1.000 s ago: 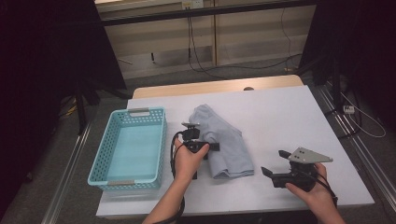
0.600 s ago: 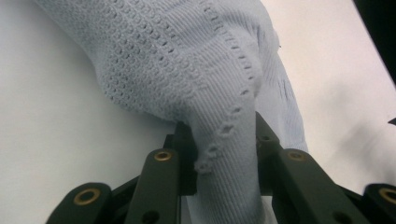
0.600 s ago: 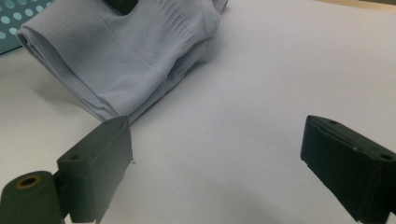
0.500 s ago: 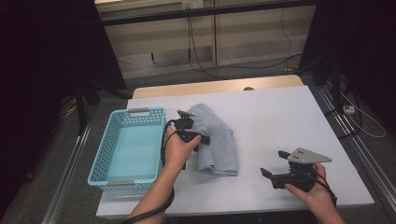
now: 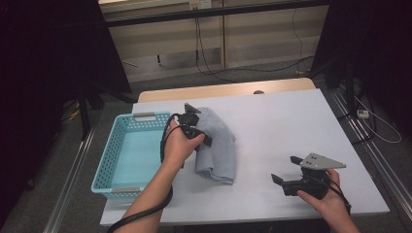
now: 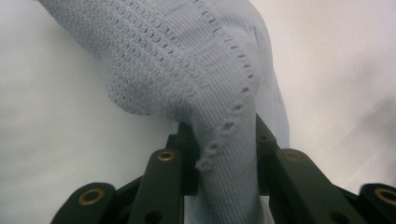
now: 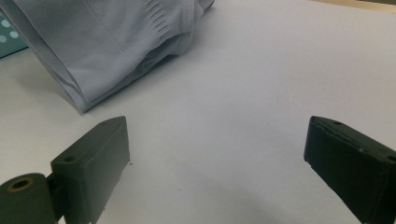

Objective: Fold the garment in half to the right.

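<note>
Cloth (image 5: pixel 217 145), light blue, is pinched in the left gripper (image 5: pixel 194 127) beside the basket (image 5: pixel 127 160); right gripper (image 5: pixel 286 177) rests open, empty.

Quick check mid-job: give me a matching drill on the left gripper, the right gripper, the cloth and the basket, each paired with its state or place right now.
Things:
1. left gripper
2. right gripper
3. grey cloth
4. blue basket

States or places:
A. stands at the table's left edge, nothing in it
B. jaws wide apart over bare table, holding nothing
C. jaws clamped on a fold of fabric
D. bunched up, partly lifted, between the basket and the free gripper

Pairs: 1-C, 2-B, 3-D, 4-A
</note>
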The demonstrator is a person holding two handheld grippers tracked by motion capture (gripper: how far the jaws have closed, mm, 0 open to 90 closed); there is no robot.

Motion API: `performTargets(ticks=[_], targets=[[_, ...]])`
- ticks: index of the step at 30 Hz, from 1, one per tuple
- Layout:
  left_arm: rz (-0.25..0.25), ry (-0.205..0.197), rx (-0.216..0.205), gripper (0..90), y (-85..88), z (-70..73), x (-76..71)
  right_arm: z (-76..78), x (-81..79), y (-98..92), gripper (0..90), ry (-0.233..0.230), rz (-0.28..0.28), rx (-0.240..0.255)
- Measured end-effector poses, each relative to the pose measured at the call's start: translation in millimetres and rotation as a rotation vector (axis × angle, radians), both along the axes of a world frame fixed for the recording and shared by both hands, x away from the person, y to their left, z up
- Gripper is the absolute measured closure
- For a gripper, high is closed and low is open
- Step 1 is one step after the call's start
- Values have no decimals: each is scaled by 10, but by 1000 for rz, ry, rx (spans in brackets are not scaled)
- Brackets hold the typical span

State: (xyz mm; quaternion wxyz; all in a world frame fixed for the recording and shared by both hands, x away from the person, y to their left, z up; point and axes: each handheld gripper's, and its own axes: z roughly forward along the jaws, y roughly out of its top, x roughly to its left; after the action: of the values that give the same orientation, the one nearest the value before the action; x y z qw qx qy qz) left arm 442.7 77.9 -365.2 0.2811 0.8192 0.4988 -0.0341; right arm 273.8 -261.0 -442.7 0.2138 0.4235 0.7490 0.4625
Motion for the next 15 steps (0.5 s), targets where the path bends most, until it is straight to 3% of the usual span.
performTargets(ticks=[15], targets=[[-56, 9, 77, 728, 36, 266, 60, -5, -3, 25, 54, 3, 18, 9]])
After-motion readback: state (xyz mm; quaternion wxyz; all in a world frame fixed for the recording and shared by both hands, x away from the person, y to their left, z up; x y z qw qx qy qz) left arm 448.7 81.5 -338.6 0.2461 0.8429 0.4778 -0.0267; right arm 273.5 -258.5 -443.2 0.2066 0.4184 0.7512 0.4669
